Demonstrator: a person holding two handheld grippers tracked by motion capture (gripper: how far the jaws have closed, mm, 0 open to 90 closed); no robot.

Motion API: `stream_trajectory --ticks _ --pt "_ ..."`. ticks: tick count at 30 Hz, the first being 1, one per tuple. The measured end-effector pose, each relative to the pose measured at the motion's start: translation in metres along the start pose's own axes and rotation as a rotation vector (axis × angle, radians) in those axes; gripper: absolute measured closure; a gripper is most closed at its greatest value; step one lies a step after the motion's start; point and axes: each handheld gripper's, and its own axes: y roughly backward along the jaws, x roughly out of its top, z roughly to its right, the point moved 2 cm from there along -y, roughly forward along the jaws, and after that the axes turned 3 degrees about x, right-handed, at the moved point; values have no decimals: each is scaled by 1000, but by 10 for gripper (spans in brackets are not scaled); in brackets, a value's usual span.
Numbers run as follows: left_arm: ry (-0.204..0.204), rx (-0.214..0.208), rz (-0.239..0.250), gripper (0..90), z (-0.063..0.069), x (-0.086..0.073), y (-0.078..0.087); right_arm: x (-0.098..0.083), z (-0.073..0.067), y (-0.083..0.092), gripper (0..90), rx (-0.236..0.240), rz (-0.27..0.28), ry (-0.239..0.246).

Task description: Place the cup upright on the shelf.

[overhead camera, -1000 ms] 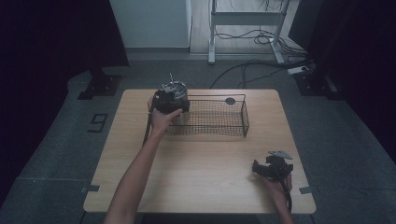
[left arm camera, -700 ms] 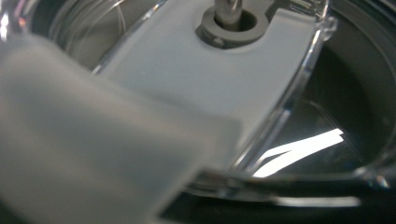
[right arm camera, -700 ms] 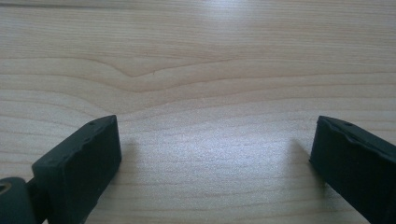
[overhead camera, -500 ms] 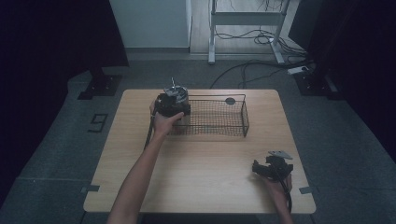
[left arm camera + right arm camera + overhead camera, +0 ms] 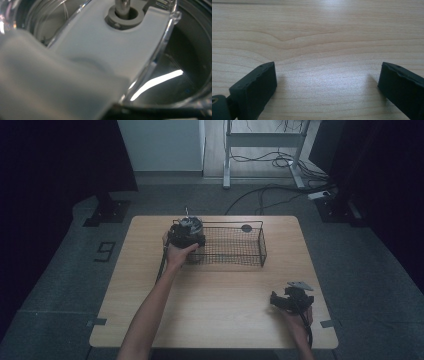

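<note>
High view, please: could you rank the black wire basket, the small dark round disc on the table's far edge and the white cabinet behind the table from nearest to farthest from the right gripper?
From the right gripper at the table's near right:
1. Black wire basket, mid-table, far side.
2. Small dark round disc, just beyond the basket.
3. White cabinet, on the floor behind the table.

A clear plastic container (image 5: 160,75) with a white inner part sits at the wire basket's (image 5: 235,247) left end.

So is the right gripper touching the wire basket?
Apart. The high view shows the right gripper resting near the table's front right corner, with bare wood between it and the wire basket.
</note>
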Motion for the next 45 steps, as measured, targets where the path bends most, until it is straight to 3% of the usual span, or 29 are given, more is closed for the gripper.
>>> stream_trajectory --ticks 7,21,29,36,45 --pt "-22 30 -9 39 4 -7 -4 0 0 0 16 0 0 0" --pt "-6 9 2 25 4 -11 -1 0 0 0 16 -2 -1 -2" --pt "21 -15 50 0 3 -5 10 0 0 0 16 -2 -1 -2" --pt "22 -39 101 0 3 0 33 0 0 0 16 -2 -2 -1" --pt "-13 -72 130 0 4 -4 57 0 0 0 16 -2 -2 -2"
